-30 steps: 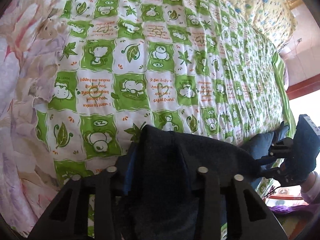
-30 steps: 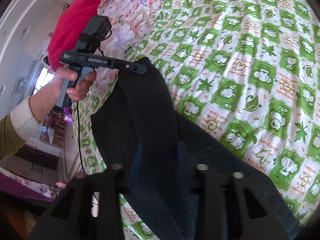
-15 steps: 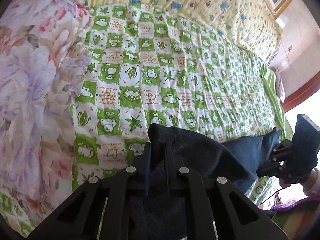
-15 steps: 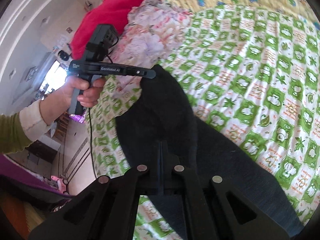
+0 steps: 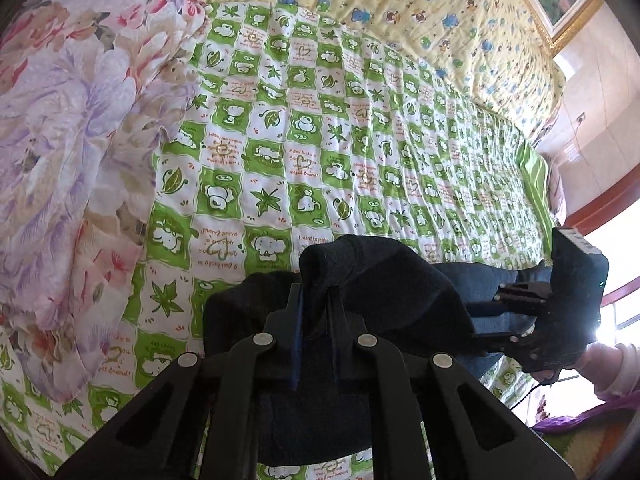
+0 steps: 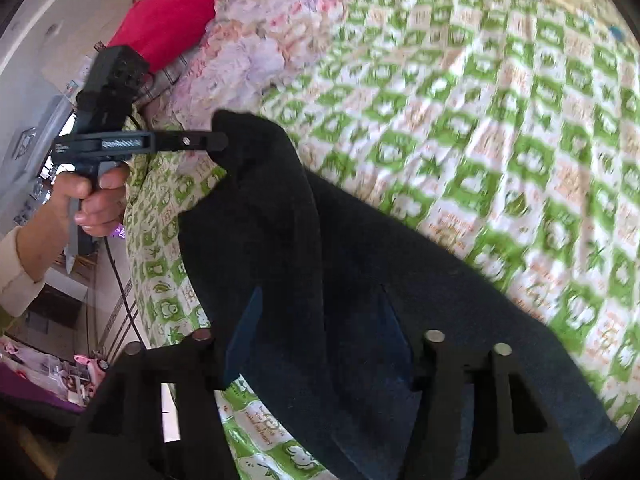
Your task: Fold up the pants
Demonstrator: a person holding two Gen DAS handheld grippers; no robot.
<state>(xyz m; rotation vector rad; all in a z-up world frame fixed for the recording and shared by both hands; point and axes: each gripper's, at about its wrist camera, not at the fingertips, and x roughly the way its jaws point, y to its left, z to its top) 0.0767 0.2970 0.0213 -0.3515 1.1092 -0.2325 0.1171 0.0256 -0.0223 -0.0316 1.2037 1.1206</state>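
A: On the green quilt (image 5: 360,152), dark pants (image 6: 360,280) lie bunched; left gripper (image 5: 316,300) pinches one raised edge.

B: Right gripper (image 6: 320,320), blurred, seems opening astride cloth; that side may slump.

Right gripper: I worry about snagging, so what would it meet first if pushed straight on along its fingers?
Likely the dark navy pants, which already lie between the opening jaws of the right gripper; beyond them the green checked quilt.
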